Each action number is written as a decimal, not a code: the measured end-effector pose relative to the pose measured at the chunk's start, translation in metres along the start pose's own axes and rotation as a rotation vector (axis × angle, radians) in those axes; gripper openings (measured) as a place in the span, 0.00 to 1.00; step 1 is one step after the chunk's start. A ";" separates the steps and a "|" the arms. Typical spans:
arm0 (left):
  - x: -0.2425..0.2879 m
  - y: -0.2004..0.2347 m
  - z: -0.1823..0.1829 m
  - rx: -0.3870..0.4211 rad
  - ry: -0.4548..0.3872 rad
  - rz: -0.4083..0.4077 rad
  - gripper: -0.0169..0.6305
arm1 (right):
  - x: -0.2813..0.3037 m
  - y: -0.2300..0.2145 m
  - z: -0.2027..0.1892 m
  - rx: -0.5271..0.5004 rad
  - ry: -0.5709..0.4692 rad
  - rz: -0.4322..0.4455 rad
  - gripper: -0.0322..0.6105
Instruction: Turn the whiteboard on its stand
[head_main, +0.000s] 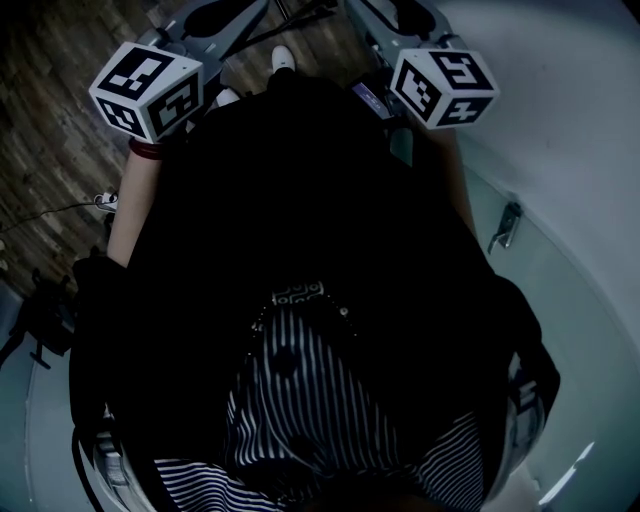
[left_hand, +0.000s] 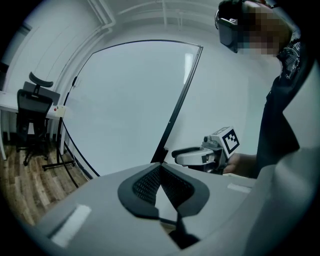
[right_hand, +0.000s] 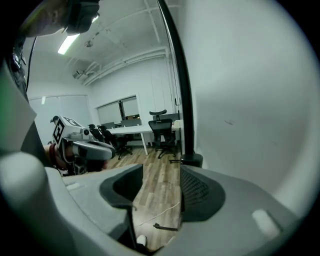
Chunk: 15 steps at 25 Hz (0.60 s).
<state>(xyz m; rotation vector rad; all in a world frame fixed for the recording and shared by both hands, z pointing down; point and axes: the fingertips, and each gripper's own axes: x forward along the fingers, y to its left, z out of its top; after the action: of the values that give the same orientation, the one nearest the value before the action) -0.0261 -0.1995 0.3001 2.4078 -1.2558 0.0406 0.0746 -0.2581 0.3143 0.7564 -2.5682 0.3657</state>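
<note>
Whiteboard (left_hand: 130, 100) filled center-left of left gripper view, black edge running down to left gripper (left_hand: 160, 169). Jaws met at tips, prob. pinching that edge. Right gripper (right_hand: 159, 176) jaws apart, only floor (right_hand: 156, 200) btwn them, board at frame right.

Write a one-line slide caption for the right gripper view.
Right gripper, jaws open and empty, beside the black-framed white whiteboard; brown wooden plank floor shows between the jaws.

The whiteboard (left_hand: 125, 100) is stood before the left tongs (left_hand: 159, 166), an office chair (left_hand: 31, 112) being set at a bench (left_hand: 6, 102) to its left.
</note>
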 end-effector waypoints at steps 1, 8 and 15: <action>-0.002 -0.001 0.000 0.001 -0.002 -0.002 0.04 | 0.000 0.006 0.003 0.010 -0.017 0.014 0.40; -0.034 0.001 -0.003 0.005 -0.032 0.017 0.04 | 0.008 0.065 0.012 0.024 -0.060 0.186 0.05; -0.070 0.012 -0.003 0.023 -0.060 0.060 0.04 | 0.026 0.111 0.016 0.003 -0.072 0.288 0.05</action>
<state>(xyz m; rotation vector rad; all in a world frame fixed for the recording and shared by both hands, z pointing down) -0.0767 -0.1496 0.2922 2.4069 -1.3610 0.0010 -0.0132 -0.1851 0.2988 0.4059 -2.7507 0.4379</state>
